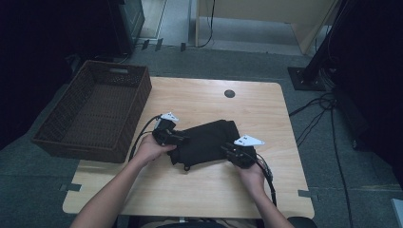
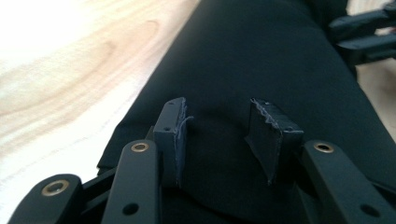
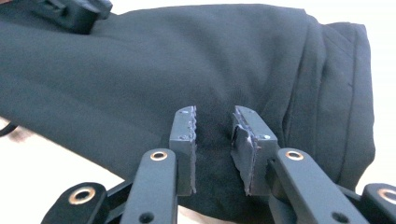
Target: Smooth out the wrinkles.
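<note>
Item: black cloth (image 1: 206, 141), folded, lying at the centre of the table (image 1: 209, 190), long axis running from 8 o'clock to 2 o'clock. A small loop hangs off its near edge.

Left gripper (image 1: 177, 138): at the cloth's 9 o'clock end. In the left gripper view its pads (image 2: 175, 135) stand apart over the fabric, nothing pinched; we read it as open.

Right gripper (image 1: 230, 151): at the cloth's 4 o'clock end. In the right gripper view its jaws hover just above the fabric with a narrow gap between them; we cannot tell whether a fold is caught there.

Risks, as we judge them:
- A closing jaw may take the top layer alone, so the fold peels open on lifting.
- With the left jaws this wide and the right narrow, one end may be gripped before the other and the cloth drag askew.
- The loop could snag a jaw.
- The right cable (image 1: 268, 180) trails toward 6 o'clock and may catch on the table's near edge.

Edges and room:
- Basket (image 1: 92, 111) at 10 o'clock, wall near the left gripper; a leftward swing could knock it.
- Open table at 12 o'clock, up to a dark round cap (image 1: 229, 93).
- Table edge at 3 o'clock is near the right hand (image 1: 252, 173).
- Bare board at 6 o'clock between the forearms.
</note>
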`<action>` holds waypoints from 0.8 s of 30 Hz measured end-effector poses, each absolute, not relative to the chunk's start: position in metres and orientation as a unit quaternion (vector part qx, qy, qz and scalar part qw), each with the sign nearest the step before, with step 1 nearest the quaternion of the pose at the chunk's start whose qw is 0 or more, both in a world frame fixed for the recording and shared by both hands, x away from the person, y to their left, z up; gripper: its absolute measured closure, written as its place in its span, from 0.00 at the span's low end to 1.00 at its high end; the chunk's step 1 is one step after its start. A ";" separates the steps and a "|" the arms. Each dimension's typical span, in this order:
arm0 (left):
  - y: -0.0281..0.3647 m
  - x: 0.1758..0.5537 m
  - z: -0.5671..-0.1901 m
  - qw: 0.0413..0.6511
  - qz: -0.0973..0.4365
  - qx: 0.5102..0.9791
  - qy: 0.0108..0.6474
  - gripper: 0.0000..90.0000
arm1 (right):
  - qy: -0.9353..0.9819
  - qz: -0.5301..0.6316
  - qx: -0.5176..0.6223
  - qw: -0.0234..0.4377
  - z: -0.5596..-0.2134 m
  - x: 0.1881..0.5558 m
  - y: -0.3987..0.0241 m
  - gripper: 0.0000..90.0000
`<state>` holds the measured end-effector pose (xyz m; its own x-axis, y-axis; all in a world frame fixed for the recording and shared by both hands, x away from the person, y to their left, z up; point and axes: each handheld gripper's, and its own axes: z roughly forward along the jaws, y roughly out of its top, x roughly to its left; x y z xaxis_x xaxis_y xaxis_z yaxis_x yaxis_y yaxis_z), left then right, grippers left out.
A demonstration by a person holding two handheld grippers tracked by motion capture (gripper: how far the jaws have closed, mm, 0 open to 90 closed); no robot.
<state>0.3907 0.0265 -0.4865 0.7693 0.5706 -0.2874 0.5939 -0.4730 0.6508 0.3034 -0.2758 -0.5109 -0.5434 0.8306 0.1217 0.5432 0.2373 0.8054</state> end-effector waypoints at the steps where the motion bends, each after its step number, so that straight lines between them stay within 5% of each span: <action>1: 0.026 0.388 -0.487 0.386 -0.016 0.858 0.338 0.62 | 0.766 0.427 0.451 0.167 -0.512 0.305 -0.278 0.78; 24: 0.018 0.361 -0.493 0.408 -0.026 0.843 0.348 0.61 | 0.757 0.431 0.468 0.154 -0.515 0.300 -0.288 0.80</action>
